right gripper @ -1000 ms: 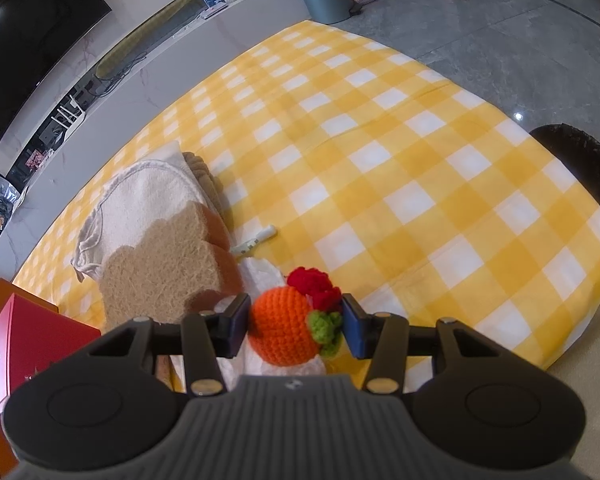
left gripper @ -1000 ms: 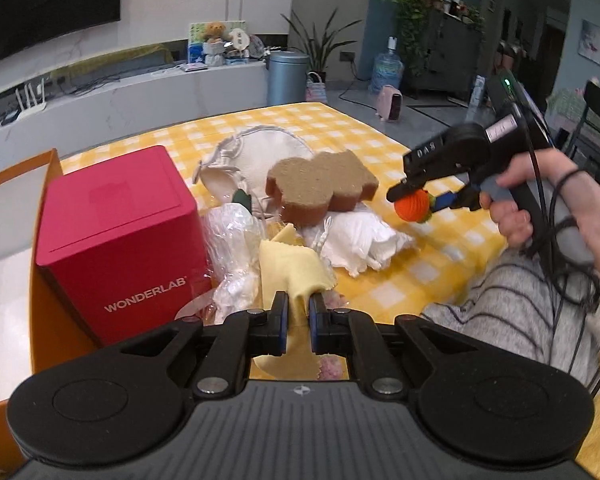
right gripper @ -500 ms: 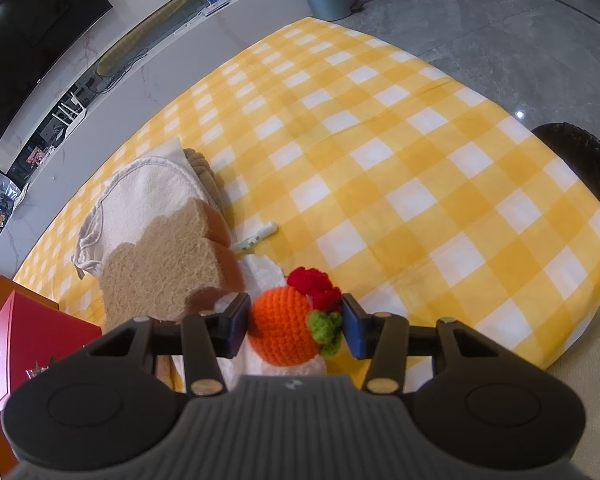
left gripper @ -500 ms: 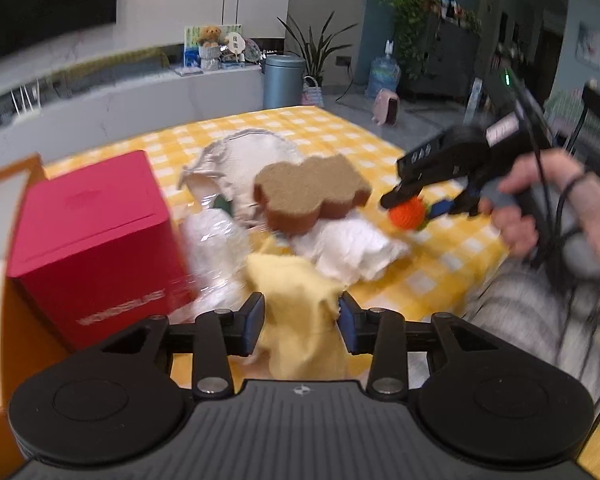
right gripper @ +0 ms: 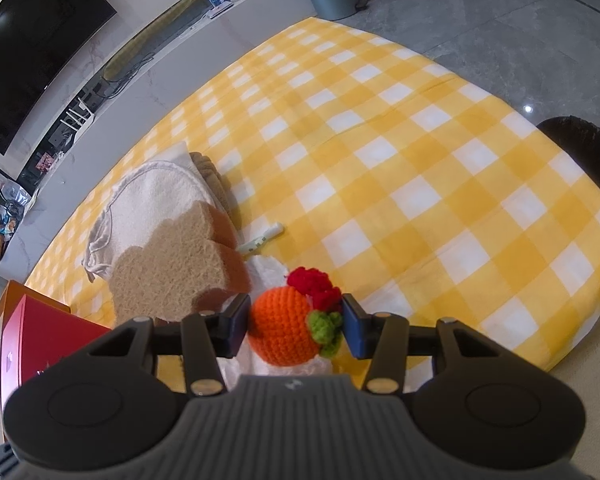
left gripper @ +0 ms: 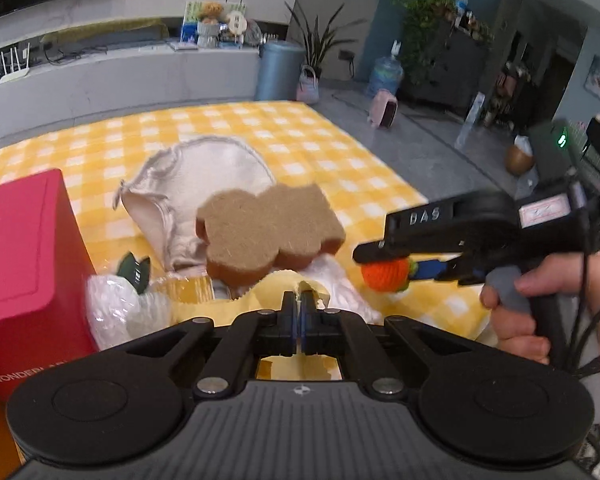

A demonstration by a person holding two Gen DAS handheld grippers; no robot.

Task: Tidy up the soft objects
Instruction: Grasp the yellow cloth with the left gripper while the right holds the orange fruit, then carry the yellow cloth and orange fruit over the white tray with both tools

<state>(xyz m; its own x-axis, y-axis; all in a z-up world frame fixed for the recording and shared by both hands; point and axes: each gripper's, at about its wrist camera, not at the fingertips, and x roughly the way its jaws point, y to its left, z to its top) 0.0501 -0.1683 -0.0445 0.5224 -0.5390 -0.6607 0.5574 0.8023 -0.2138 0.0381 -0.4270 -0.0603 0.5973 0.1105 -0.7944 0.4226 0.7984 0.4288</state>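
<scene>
- Yellow cloth (left gripper: pixel 276 288): pale, crumpled, low in the pile at the near edge of the surface (right gripper: pixel 440 168); a fold sits pinched in the left gripper (left gripper: pixel 300 300), jaws closed fully on it.
- Crochet orange (right gripper: pixel 282 330): green leaf and red knit bit attached; held between the jaws of the right gripper (right gripper: pixel 294 330), about half open, pads pressing both sides. It is held above the pile, over the white tissue (right gripper: pixel 268 268).
- Right hand (left gripper: pixel 540 300) wraps that gripper's handle; seen in left wrist view.
- Brown sponge (left gripper: pixel 268 228): lobed, lies on top of the pile, partly over a cream bag (left gripper: pixel 196 180).
- Bubble wrap (left gripper: pixel 120 312) just left of the cloth, beside a red box (left gripper: pixel 24 256).
- Surface covered in yellow-white check.
- Small white tube (right gripper: pixel 262 238) lies on the check beside the sponge.
</scene>
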